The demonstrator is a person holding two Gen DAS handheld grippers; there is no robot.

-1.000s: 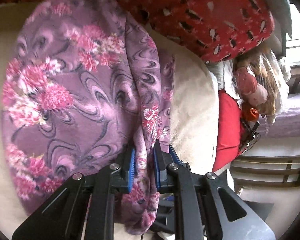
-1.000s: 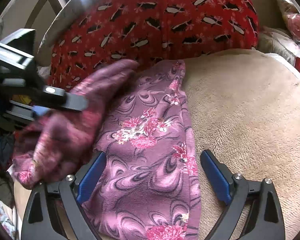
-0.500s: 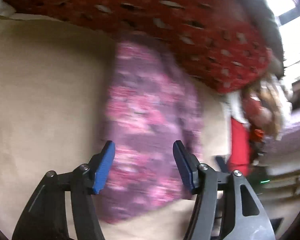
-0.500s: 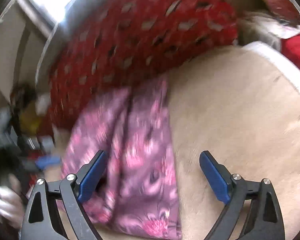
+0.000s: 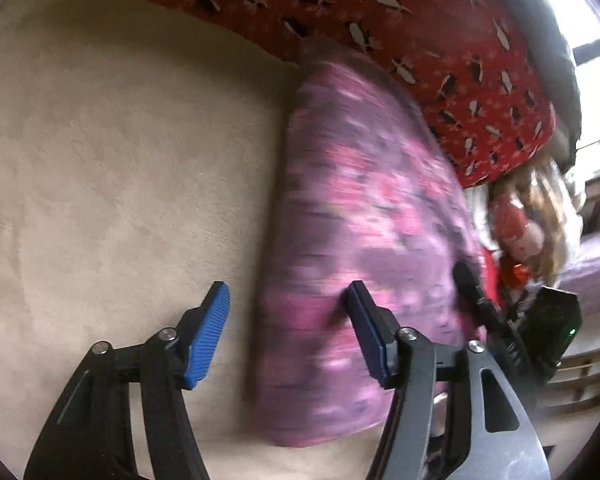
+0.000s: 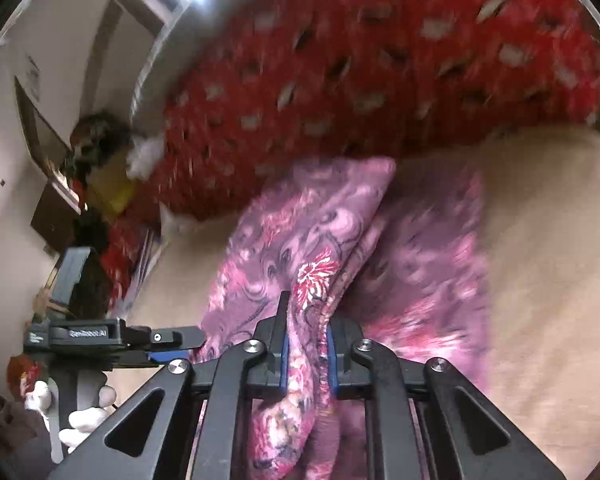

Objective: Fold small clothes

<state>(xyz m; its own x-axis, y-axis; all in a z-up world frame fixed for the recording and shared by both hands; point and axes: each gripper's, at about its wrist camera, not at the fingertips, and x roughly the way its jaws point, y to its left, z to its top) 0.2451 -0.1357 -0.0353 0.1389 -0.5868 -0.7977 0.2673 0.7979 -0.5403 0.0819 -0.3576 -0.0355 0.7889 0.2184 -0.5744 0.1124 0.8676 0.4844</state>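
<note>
Daylight only, no lamps visible. Window (image 5: 592, 92) blown out at top right in left wrist view; bright patch at top edge of right wrist view, also clipped. Mid-exposure elsewhere, soft shadows. Heavy fisheye on both: black vignette in corners, straight edges bowed. Left view: purple floral garment (image 5: 364, 248) smeared by motion blur, pattern unreadable; beige blanket (image 5: 112, 168) and blue pads (image 5: 208, 340) sharp. Right view: red patterned blanket (image 6: 380, 64) streaked, far half of garment blurred, fold pinched at the right gripper (image 6: 307, 354) crisp.
</note>
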